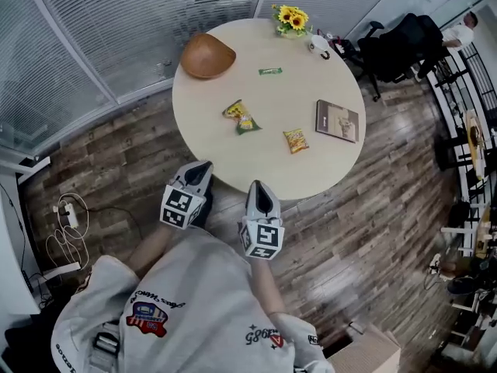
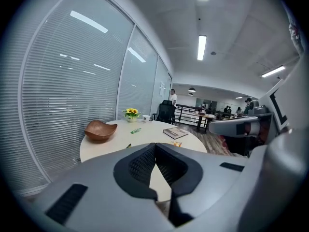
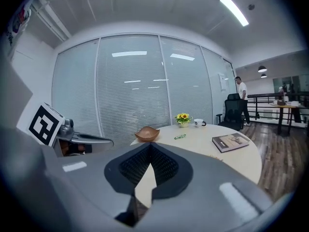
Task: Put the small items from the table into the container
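Head view takes in the whole round table (image 1: 210, 107), but the print on the small packets is too small to read. In both gripper views the gripper's own grey body covers the near part of the tabletop. The snack bags are mostly hidden there, and only a sliver of the orange one shows in the left gripper view.

A crumpled yellow-green snack bag (image 1: 242, 117) lies near the table's centre, a little toward 8 o'clock. The orange snack bag (image 1: 295, 140) lies at 5 o'clock, and a thin green packet (image 1: 270, 71) toward 12 o'clock. The wooden bowl (image 1: 207, 56), brown with a wavy rim, stands at 11 o'clock near the edge, well apart from all three.

A book (image 1: 337, 120) lies at 3 o'clock. A pot of sunflowers (image 1: 291, 19) stands at 1 o'clock, with a white mug (image 1: 318, 47) near it.

The left gripper (image 1: 203, 166) is at the table's 7 o'clock edge and the right gripper (image 1: 255, 186) at 6 o'clock. Each has its jaws pressed together on nothing.
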Demonstrator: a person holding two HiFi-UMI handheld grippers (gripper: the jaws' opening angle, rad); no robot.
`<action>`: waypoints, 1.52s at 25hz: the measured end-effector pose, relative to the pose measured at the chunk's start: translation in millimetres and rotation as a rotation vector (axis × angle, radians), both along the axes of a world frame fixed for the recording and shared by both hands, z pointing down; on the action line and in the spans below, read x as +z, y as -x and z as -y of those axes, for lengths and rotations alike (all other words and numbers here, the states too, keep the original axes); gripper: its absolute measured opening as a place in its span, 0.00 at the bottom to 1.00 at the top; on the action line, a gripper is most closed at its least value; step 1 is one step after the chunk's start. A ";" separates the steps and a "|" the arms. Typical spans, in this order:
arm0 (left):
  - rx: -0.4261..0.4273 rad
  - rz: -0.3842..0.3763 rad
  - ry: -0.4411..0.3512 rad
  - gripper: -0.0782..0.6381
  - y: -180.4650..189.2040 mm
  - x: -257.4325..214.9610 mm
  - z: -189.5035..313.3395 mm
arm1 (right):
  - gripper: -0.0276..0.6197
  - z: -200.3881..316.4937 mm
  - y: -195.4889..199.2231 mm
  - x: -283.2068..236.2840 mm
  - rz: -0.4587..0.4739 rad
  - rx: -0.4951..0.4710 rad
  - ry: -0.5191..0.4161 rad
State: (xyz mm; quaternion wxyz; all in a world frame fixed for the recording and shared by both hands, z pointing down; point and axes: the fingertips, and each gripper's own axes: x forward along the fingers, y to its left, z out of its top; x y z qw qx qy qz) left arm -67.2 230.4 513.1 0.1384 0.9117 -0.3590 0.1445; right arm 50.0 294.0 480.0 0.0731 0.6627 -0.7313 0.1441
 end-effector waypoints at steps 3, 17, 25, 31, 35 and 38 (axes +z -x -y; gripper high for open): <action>0.022 -0.002 0.012 0.12 -14.4 6.8 41.8 | 0.05 49.8 -2.6 5.9 -0.031 -0.038 0.012; 0.118 0.031 0.080 0.12 -36.6 39.1 202.3 | 0.20 248.9 -10.2 106.4 -0.188 -0.212 0.258; 0.093 0.047 0.120 0.12 -27.3 58.9 240.9 | 0.38 285.3 -17.1 203.0 -0.323 -0.405 0.541; 0.069 0.063 0.152 0.12 -22.0 73.3 250.6 | 0.38 278.3 -21.5 245.5 -0.311 -0.445 0.681; 0.068 0.069 0.163 0.12 -22.4 77.6 257.1 | 0.31 278.3 -14.9 253.4 -0.265 -0.459 0.708; 0.067 0.069 0.164 0.12 -23.6 78.9 259.2 | 0.30 278.4 -13.8 256.4 -0.253 -0.456 0.725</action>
